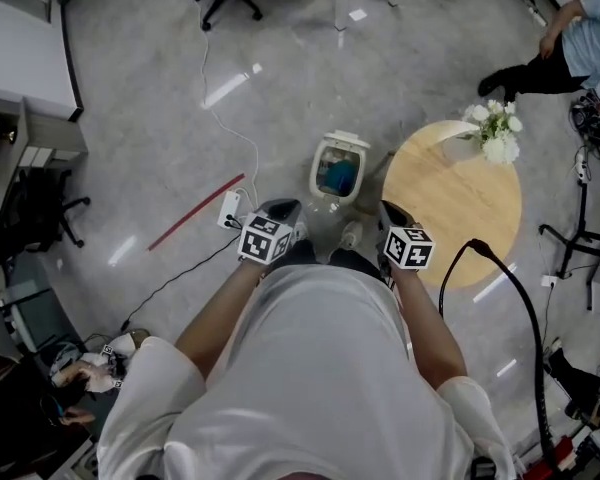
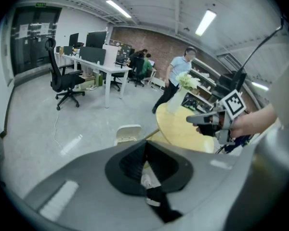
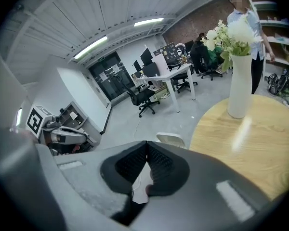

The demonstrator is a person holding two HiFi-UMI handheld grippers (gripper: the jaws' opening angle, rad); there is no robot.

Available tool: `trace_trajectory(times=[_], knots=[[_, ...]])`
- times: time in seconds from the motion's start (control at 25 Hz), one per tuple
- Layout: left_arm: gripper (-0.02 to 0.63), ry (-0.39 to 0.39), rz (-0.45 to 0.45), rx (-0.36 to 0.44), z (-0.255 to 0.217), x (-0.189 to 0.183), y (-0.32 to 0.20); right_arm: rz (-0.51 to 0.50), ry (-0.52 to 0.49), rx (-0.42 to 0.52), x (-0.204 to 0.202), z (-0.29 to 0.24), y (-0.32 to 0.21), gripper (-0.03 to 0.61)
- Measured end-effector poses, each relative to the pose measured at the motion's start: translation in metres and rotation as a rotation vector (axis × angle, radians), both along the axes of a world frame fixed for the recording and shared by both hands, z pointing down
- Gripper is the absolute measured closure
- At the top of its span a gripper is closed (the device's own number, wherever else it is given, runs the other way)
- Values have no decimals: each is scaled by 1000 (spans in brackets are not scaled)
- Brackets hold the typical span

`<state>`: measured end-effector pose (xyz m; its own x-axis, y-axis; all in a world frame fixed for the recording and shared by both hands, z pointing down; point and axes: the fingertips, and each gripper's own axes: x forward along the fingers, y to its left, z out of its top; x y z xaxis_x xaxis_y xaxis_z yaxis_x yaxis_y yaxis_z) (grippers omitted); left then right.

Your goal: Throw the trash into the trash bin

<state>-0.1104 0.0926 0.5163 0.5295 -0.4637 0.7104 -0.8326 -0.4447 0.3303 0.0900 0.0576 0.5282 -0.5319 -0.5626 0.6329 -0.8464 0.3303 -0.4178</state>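
Trash bin stood open on the floor with something blue inside, close beside the round counter's edge, with open floor on its other side. The left gripper and right gripper hung just short of it, both jaws clenched on nothing.

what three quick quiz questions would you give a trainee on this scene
1. True or false: the trash bin stands on the round table.
2. What stands on the table? A laptop; B vase of flowers; C cardboard box.
3. Are the jaws of the right claw apart or together?

Key: 1 false, it stands on the floor beside the table; 2 B; 3 together.
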Motion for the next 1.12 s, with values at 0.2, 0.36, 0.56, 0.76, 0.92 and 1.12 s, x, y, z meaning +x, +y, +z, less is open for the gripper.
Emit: trace_trajectory(times=[0.2, 0.36, 0.56, 0.76, 0.92, 1.12], knots=[[609, 7, 5, 32, -17, 4, -7, -19, 25, 52, 6, -23, -1, 577], [611, 15, 12, 51, -27, 9, -9, -52, 31, 80, 9, -37, 4, 578], [611, 22, 13, 65, -34, 16, -9, -67, 27, 104, 14, -51, 10, 578], [610, 26, 24, 75, -39, 21, -13, -76, 21, 113, 13, -58, 10, 578], [611, 26, 21, 75, -40, 23, -13, -86, 8, 114, 13, -59, 13, 578], [610, 26, 22, 84, -41, 28, -17, -87, -3, 120, 13, -60, 10, 578]])
